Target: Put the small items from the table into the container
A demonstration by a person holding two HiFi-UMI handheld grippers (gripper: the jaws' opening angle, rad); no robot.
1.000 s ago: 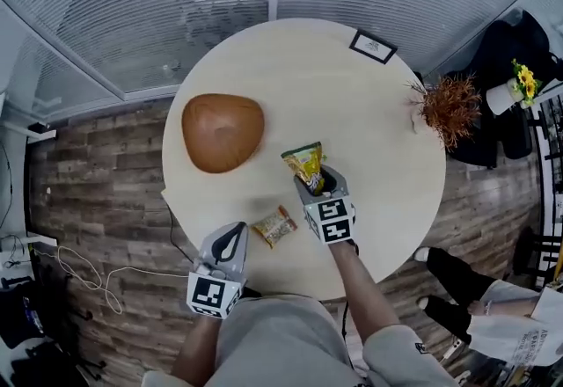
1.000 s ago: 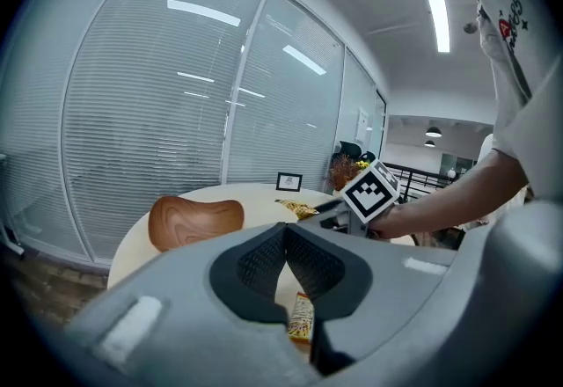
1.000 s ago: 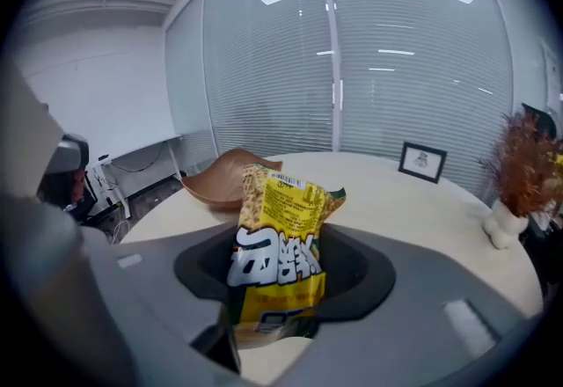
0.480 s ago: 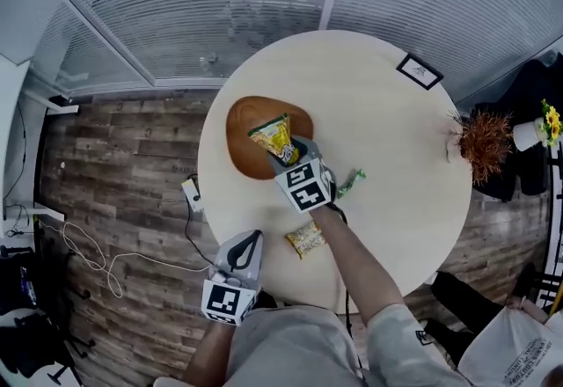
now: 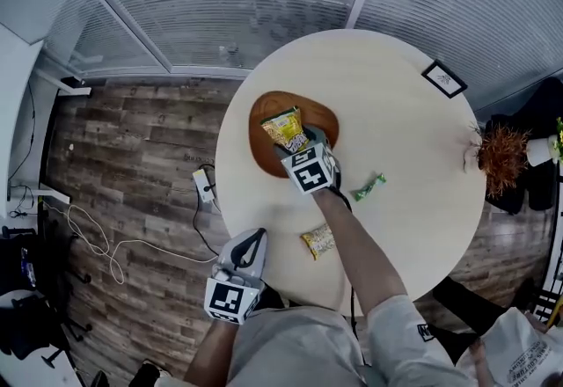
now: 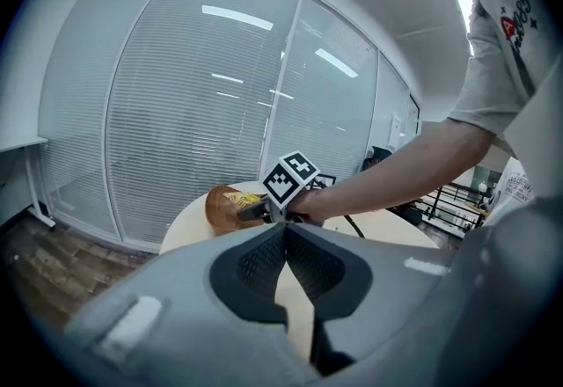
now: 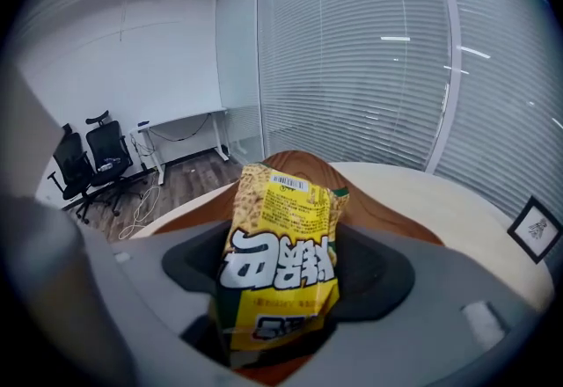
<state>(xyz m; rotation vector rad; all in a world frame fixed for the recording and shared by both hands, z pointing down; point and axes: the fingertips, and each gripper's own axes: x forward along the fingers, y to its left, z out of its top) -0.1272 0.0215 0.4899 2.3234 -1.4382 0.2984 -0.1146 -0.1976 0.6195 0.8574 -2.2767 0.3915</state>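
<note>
The right gripper point(image 5: 296, 146) hung over the brown, teardrop-shaped wooden bowl point(image 5: 264, 117) near the left edge of the round pale tabletop point(image 5: 396, 113); its jaws were opening, the yellow printed snack packet point(image 7: 280, 262) upright between them above the bowl; a small orange packet point(image 5: 318, 242) and a green wrapped sweet point(image 5: 369, 187) lay nearer the front edge; the left gripper point(image 6: 283, 240), jaws together and empty, sat at that front edge.

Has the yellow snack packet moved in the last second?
Yes. The yellow snack packet went from right of the wooden bowl to over it.
</note>
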